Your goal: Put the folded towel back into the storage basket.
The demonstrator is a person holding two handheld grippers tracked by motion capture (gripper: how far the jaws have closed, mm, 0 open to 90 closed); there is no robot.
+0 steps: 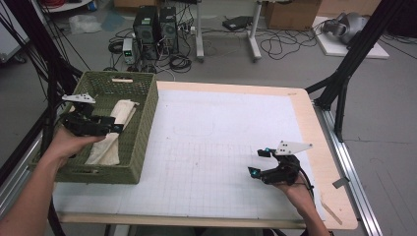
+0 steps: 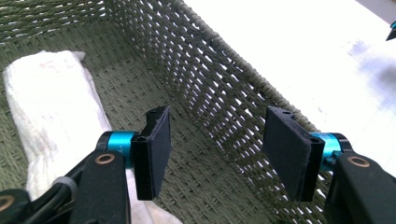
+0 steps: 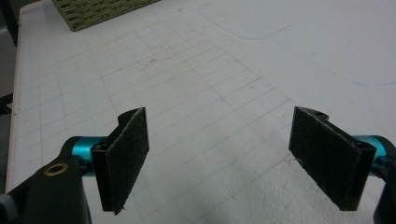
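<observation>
From above I see my left gripper (image 1: pixel 105 124) hanging over the green woven basket (image 1: pixel 142 129), just above the rolled white cloth (image 1: pixel 112 135) lying inside. My right gripper (image 1: pixel 259 162) sits low over the white gridded mat (image 1: pixel 206 147), jaws spread, well apart from the basket.

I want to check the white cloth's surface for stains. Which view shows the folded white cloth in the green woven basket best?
The left gripper view: the folded white cloth lies close, its texture and faint marks visible. The high view shows its whole length in the green woven basket, smaller. The right gripper view catches just a basket corner.
</observation>
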